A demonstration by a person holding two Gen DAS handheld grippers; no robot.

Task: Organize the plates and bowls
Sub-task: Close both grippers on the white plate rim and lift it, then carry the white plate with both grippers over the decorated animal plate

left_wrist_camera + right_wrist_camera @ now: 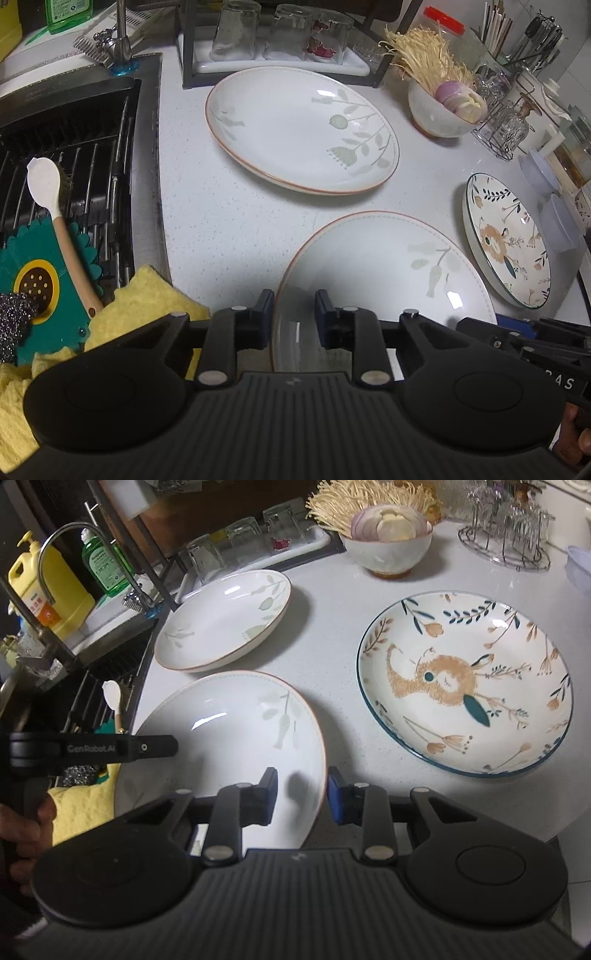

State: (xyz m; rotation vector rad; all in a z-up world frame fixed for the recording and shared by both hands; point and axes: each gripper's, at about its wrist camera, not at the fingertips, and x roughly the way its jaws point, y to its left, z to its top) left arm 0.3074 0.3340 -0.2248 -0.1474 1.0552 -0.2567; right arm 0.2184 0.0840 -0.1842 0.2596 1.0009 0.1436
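Three plates lie on the white counter. The near white plate (388, 266) (229, 731) has a leaf print and a brown rim. My left gripper (294, 317) straddles its left rim, one finger outside and one inside, and is shut on it. My right gripper (303, 794) is shut on the same plate's right rim in the same way. A matching leaf plate (295, 129) (225, 624) sits farther back. To the right lies a floral plate with a teal rim (506, 240) (465, 679). Behind it stands a bowl (439, 118) (388, 554) holding sliced onion and mushrooms.
The sink (74, 147) lies on the left, holding a wire rack, a white spoon (44, 181) and a green mat. A yellow cloth (147, 299) lies at its corner. Upturned glasses in a rack (280, 37) line the back. A wire glass holder (506, 535) and clear plastic bowls (546, 206) stand to the right.
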